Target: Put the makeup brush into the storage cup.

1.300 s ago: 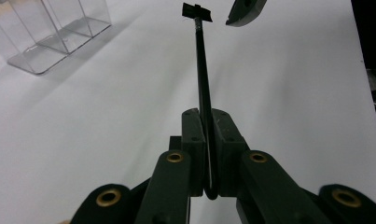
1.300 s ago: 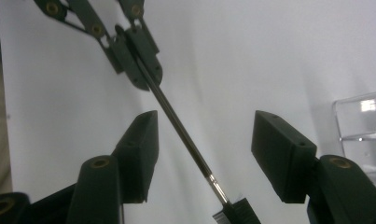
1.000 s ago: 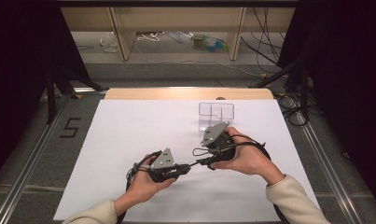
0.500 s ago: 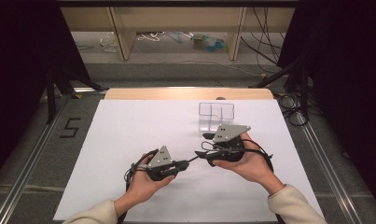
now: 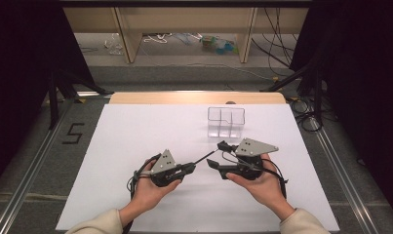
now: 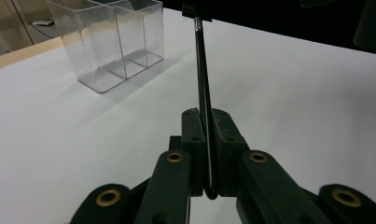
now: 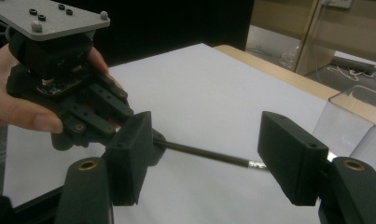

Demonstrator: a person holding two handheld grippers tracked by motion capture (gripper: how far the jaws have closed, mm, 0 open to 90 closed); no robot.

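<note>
My left gripper [image 5: 188, 168] [image 6: 208, 122] is shut on a thin black pen [image 5: 206, 156] [image 6: 202, 70] and holds it near one end. The pen slants up and away toward the right, with a silver band near its far end. My right gripper [image 5: 217, 155] [image 7: 211, 158] is open, and the pen's far end [image 7: 209, 155] passes between its two pads without either pressing on it. In the right gripper view, the left gripper [image 7: 69, 93] sits in a hand at upper left. A clear plastic two-compartment box [image 5: 226, 122] [image 6: 111, 42] [image 7: 358, 116] stands just beyond both grippers.
A white sheet [image 5: 135, 131] covers the table, with a wooden strip [image 5: 194, 97] along its far edge. Metal rails [image 5: 33, 165] run down both sides. Shelving and loose cables [image 5: 282, 44] lie on the floor beyond the table.
My right gripper has shifted a little right and toward the near edge, sinking slightly, and its jaws now straddle the pen's far end. The left gripper has held still with the pen.
</note>
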